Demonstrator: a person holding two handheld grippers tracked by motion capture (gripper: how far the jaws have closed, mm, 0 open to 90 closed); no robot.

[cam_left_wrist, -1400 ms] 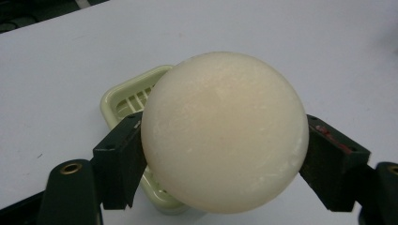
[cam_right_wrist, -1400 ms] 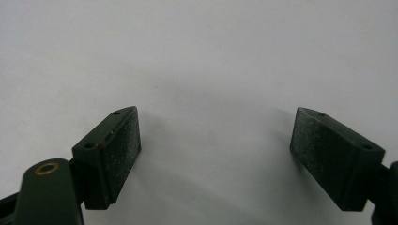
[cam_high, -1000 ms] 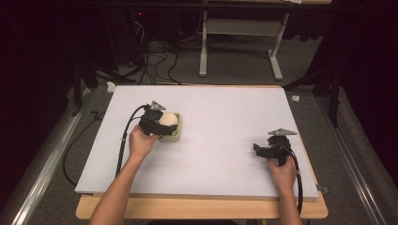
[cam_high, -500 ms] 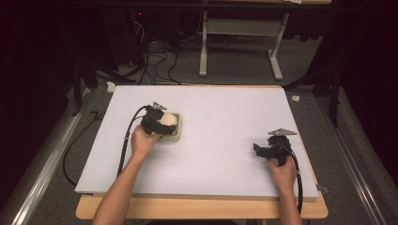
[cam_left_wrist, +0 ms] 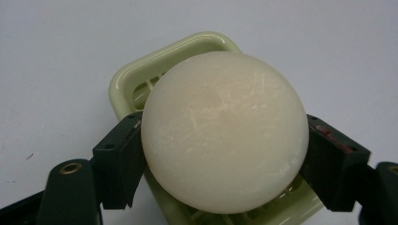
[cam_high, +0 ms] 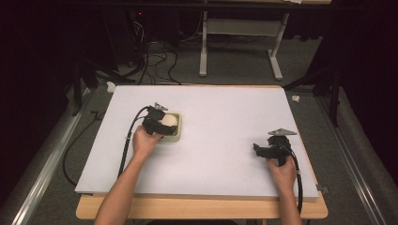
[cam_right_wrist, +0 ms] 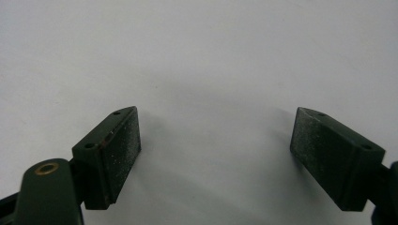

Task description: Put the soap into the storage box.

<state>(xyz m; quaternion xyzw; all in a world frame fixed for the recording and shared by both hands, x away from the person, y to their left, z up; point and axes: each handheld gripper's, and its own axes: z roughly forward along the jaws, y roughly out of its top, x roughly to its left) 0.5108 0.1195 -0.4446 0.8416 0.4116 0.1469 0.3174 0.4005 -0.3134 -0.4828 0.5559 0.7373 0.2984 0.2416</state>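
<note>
Holding the smooth, rigid cream ball (cam_left_wrist: 224, 132) at its widest girth, my left gripper (cam_left_wrist: 224, 164) pinches it above the green tray (cam_left_wrist: 141, 79); it looks slippery.

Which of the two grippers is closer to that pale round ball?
The left gripper: its jaws clasp the ball over the green tray. The right gripper sits across the table, open.

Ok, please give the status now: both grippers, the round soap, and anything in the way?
Left gripper shut on round soap, over green soap dish. Right gripper open, nothing between its jaws, over white table. Nothing in the way.
</note>
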